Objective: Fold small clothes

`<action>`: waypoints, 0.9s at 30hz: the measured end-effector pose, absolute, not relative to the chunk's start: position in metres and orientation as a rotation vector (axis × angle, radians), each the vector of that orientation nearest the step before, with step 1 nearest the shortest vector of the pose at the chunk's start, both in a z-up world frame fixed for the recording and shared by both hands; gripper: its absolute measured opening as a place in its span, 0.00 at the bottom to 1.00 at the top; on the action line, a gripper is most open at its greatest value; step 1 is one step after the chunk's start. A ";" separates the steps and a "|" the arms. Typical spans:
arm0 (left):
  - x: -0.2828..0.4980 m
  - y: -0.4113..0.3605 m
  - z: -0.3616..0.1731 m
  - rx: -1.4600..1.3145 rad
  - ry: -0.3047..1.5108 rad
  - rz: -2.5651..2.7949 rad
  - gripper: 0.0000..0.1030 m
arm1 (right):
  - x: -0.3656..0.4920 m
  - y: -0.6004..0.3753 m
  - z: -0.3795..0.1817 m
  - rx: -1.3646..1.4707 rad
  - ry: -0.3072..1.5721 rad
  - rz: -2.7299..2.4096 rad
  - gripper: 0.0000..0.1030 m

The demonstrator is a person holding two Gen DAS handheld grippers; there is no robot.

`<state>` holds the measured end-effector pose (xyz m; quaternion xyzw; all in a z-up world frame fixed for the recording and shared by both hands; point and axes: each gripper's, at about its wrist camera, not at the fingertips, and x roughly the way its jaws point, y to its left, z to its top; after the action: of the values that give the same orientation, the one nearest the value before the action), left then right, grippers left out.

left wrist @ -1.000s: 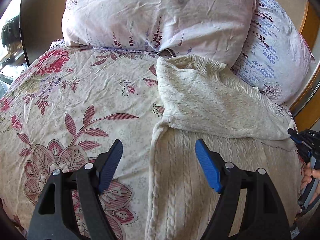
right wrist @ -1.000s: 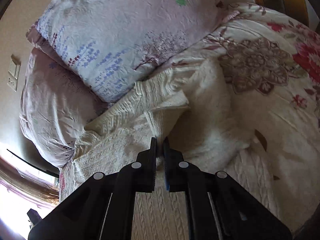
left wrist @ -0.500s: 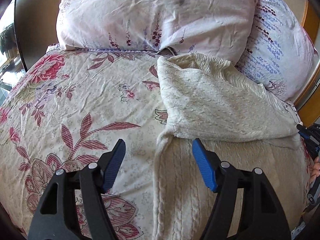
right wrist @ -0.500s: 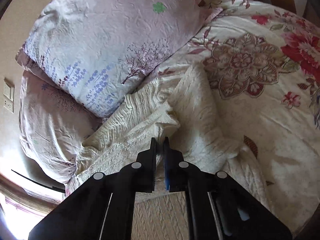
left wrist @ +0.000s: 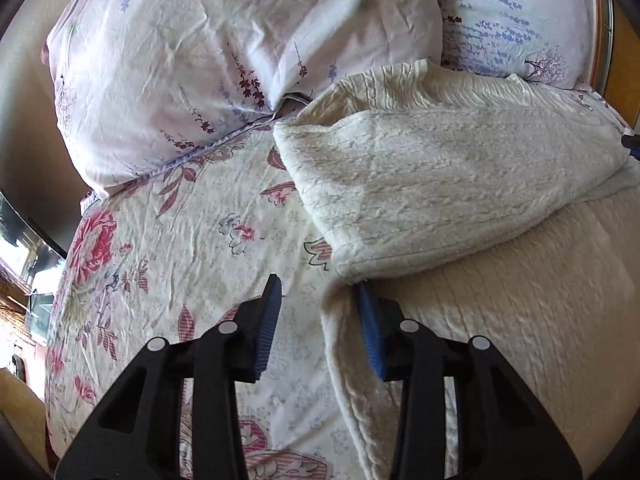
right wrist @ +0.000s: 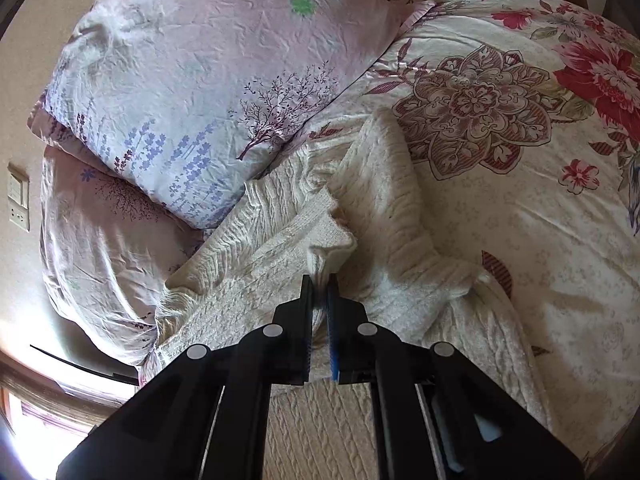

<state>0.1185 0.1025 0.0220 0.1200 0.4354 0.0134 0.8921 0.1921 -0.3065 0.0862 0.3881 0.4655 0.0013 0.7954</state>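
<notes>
A cream cable-knit sweater (left wrist: 460,200) lies on the flowered bedspread (left wrist: 180,232), one sleeve folded across its body. My left gripper (left wrist: 320,292) is open, its fingers straddling the sweater's left edge just below the folded sleeve, low over the bed. My right gripper (right wrist: 319,280) is shut on the sleeve cuff (right wrist: 324,236) of the sweater (right wrist: 400,240) and holds it a little above the body. A blue tip of the right gripper shows at the right edge of the left wrist view (left wrist: 632,144).
Two pale flowered pillows (left wrist: 240,40) (left wrist: 512,12) lie against the sweater's far end, also in the right wrist view (right wrist: 200,80). A wooden bed frame (left wrist: 624,60) runs along the right. The bedspread (right wrist: 540,160) stretches wide beside the sweater. A wall switch (right wrist: 18,200) is at far left.
My left gripper has moved forward and down to the sweater's edge and narrowed slightly. My right gripper has carried the cuff further across the sweater, still shut on it.
</notes>
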 end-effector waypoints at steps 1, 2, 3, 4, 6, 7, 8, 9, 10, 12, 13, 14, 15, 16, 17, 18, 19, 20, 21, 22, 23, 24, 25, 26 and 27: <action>0.121 0.104 0.022 0.245 0.900 0.044 0.37 | 0.192 -0.306 0.086 0.834 1.002 0.002 0.07; 0.122 0.107 0.023 0.223 0.901 0.059 0.37 | 0.191 -0.306 0.085 0.835 1.002 0.001 0.07; 0.123 0.111 0.023 0.190 0.904 0.079 0.36 | 0.191 -0.306 0.086 0.833 0.999 -0.002 0.07; 0.122 0.116 0.024 0.144 0.905 0.098 0.35 | 0.190 -0.306 0.086 0.831 0.997 -0.004 0.07; 0.120 0.127 0.024 0.041 0.906 0.153 0.34 | 0.186 -0.304 0.087 0.828 0.998 -0.006 0.07; 0.118 0.131 0.023 -0.009 0.909 0.178 0.33 | 0.184 -0.301 0.087 0.822 1.007 -0.005 0.07; 0.116 0.135 0.022 -0.056 0.910 0.203 0.33 | 0.180 -0.299 0.085 0.817 1.017 -0.005 0.07; 0.114 0.138 0.021 -0.095 0.909 0.221 0.33 | 0.177 -0.297 0.083 0.812 1.027 -0.010 0.07; 0.112 0.139 0.021 -0.131 0.900 0.236 0.33 | 0.175 -0.296 0.079 0.811 1.037 -0.016 0.07; 0.110 0.144 0.020 -0.213 0.888 0.260 0.33 | 0.171 -0.296 0.073 0.822 1.051 -0.036 0.07; 0.109 0.148 0.020 -0.265 0.882 0.268 0.33 | 0.170 -0.297 0.072 0.826 1.048 -0.041 0.07; 0.109 0.152 0.020 -0.314 0.883 0.271 0.35 | 0.170 -0.297 0.073 0.818 1.045 -0.043 0.07; 0.109 0.154 0.020 -0.348 0.883 0.271 0.38 | 0.170 -0.295 0.074 0.798 1.048 -0.047 0.07; 0.109 0.155 0.020 -0.361 0.881 0.261 0.40 | 0.169 -0.294 0.075 0.787 1.049 -0.052 0.07; 0.110 0.155 0.020 -0.353 0.885 0.248 0.43 | 0.168 -0.292 0.075 0.778 1.053 -0.055 0.07; 0.111 0.154 0.021 -0.330 0.889 0.245 0.46 | 0.167 -0.291 0.076 0.770 1.053 -0.055 0.07; 0.111 0.153 0.021 -0.314 0.891 0.237 0.49 | 0.166 -0.290 0.076 0.764 1.052 -0.057 0.07; 0.111 0.153 0.021 -0.307 0.894 0.230 0.53 | 0.165 -0.290 0.077 0.765 1.051 -0.058 0.07; 0.109 0.154 0.021 -0.300 0.894 0.229 0.55 | 0.165 -0.290 0.078 0.762 1.054 -0.056 0.07; 0.107 0.156 0.022 -0.292 0.894 0.232 0.62 | 0.165 -0.290 0.080 0.750 1.060 -0.052 0.07; 0.104 0.158 0.024 -0.281 0.891 0.240 0.67 | 0.164 -0.290 0.084 0.728 1.063 -0.053 0.08; 0.100 0.161 0.027 -0.273 0.880 0.244 0.69 | 0.162 -0.289 0.091 0.694 1.050 -0.065 0.09; 0.095 0.163 0.030 -0.262 0.868 0.248 0.69 | 0.160 -0.290 0.099 0.655 1.025 -0.075 0.11; 0.090 0.165 0.035 -0.244 0.853 0.272 0.69 | 0.158 -0.289 0.109 0.609 0.991 -0.084 0.11; 0.085 0.168 0.040 -0.230 0.829 0.289 0.70 | 0.158 -0.288 0.118 0.569 0.959 -0.077 0.11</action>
<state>0.0852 0.1677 0.0400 -0.1113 0.4005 0.1398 0.8987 0.1579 -0.2880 0.1178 0.2697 0.4548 -0.0364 0.8480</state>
